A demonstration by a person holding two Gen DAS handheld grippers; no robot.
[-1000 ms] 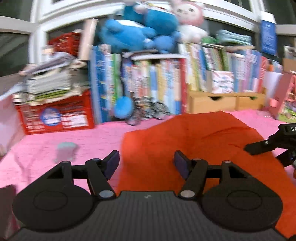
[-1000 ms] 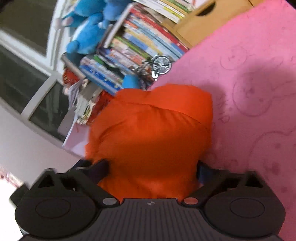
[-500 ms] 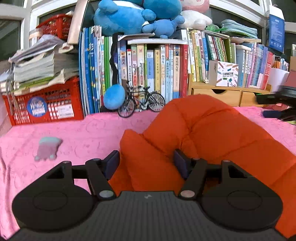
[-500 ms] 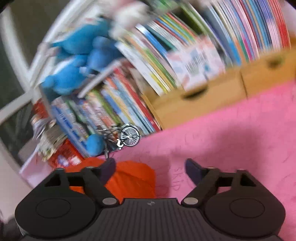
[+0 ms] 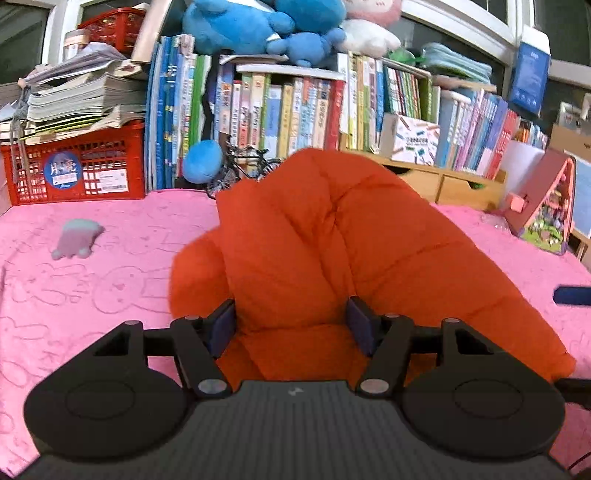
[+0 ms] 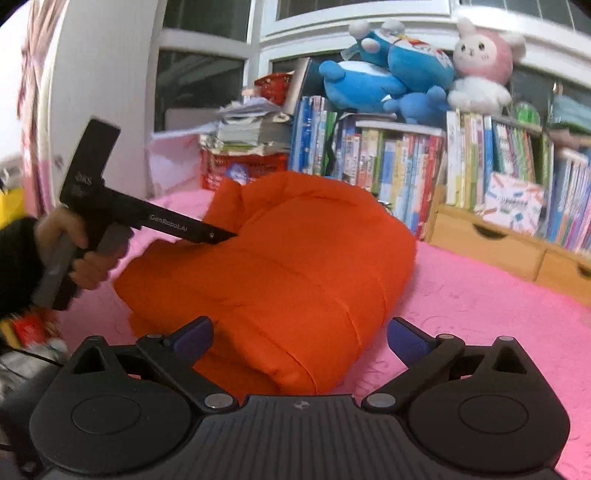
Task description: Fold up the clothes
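Observation:
An orange puffy jacket [image 5: 332, 236] lies bunched on the pink blanket [image 5: 110, 295]. My left gripper [image 5: 291, 325] is shut on a thick fold at its near edge, with both blue pads pressed into the fabric. In the right wrist view a hand holds that left gripper [image 6: 221, 236], whose tip is buried in the far left side of the jacket [image 6: 288, 266]. My right gripper [image 6: 299, 339] stands at the jacket's near right corner, its jaws opening wide. The corner lies between the pads, and neither pad presses on it.
Rows of books [image 5: 295, 107] with plush toys [image 5: 258, 26] on top line the far edge, beside a red crate [image 5: 77, 166] under stacked papers. Also there are a model bicycle [image 5: 240, 170], a wooden drawer box [image 6: 491, 243], a small grey toy [image 5: 75, 238] and a toy house [image 5: 546, 210].
My right gripper let go of the jacket, rolled upright, drew back and spread its jaws. My left gripper kept its hold while the jacket bunched up higher in front of it.

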